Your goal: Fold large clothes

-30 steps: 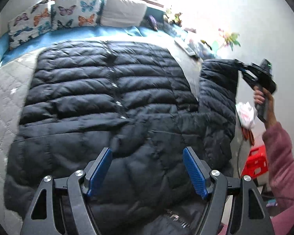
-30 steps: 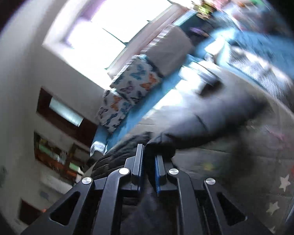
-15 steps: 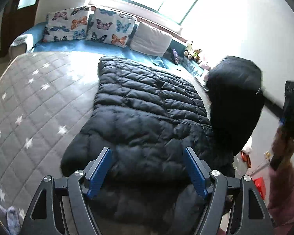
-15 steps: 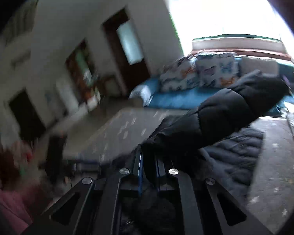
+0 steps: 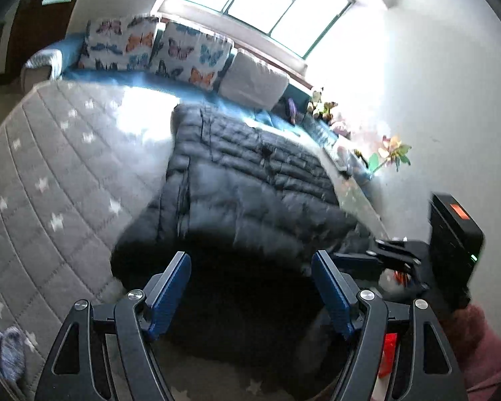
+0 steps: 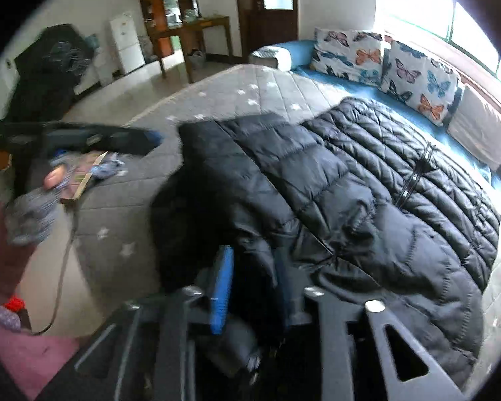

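Note:
A black quilted puffer jacket (image 5: 250,193) lies spread on the grey star-print bed cover (image 5: 56,180); in the right wrist view the jacket (image 6: 367,193) has its sleeve (image 6: 250,153) folded across the body. My left gripper (image 5: 250,287) is open and empty above the jacket's near hem; it also shows at the left of the right wrist view (image 6: 150,138). My right gripper (image 6: 254,284) has its jaws partly apart with the sleeve's cuff between them; whether it still grips is unclear. It shows at the right of the left wrist view (image 5: 367,257).
Butterfly pillows (image 5: 157,50) and a white pillow (image 5: 254,83) line the blue headboard side under the window. Toys and flowers (image 5: 390,153) sit along the right wall. A book and cloth (image 6: 90,170) lie on the bed's left edge. A dark floor area with furniture (image 6: 183,33) lies beyond.
My right gripper carried the sleeve from the right side up and over, down onto the jacket body, and its jaws have started to part. My left gripper pulled back and tilted up.

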The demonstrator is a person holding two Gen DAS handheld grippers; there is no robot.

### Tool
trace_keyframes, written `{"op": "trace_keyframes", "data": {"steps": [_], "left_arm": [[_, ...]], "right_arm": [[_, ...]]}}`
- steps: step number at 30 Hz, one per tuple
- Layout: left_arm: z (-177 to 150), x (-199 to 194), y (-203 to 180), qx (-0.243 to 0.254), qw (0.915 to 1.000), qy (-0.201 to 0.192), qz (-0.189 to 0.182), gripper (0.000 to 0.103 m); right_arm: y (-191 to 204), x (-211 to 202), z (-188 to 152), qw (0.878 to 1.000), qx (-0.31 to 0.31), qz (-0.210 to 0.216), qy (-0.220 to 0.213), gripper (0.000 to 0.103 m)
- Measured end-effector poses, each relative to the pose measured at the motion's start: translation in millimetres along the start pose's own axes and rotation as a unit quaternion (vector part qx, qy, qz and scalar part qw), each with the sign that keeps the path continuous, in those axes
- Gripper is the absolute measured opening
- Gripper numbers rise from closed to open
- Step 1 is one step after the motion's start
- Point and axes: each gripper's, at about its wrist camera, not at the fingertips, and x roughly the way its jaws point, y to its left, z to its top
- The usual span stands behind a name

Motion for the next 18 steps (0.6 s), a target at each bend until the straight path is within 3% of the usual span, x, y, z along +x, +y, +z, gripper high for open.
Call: {"op": "trace_keyframes", "data": {"steps": [1, 4, 7, 12, 16, 18], "left_arm": [[6, -5, -5, 0.005, 0.9999, -0.012, -0.005, 0.079], [19, -11, -20, 0.028, 0.9991, -0.030, -0.013, 0.079], [40, 5, -34, 0.051, 0.9982, -0.020, -0.023, 0.079], [61, 56, -46, 0.090, 0.9955, 0.030, -0.006, 0.078], [60, 105, -32, 0.094, 0.9920, 0.082, 0.020, 0.075], [49, 125, -20, 0.088, 0.9893, 0.111, 0.035, 0.068]], "right_arm": [[0, -7, -3, 1.000, -0.003, 0.000, -0.005, 0.057], [-3, -35, -6, 1.000, 0.004, -0.015, -0.022, 0.057], [-44, -58, -13, 0.997, 0.040, -0.061, -0.010, 0.057], [-116, -56, -33, 0.987, 0.109, -0.108, 0.042, 0.057], [-153, -26, -62, 0.978, 0.154, -0.115, 0.080, 0.057], [-161, -10, -79, 0.976, 0.176, -0.094, 0.093, 0.057]]}}
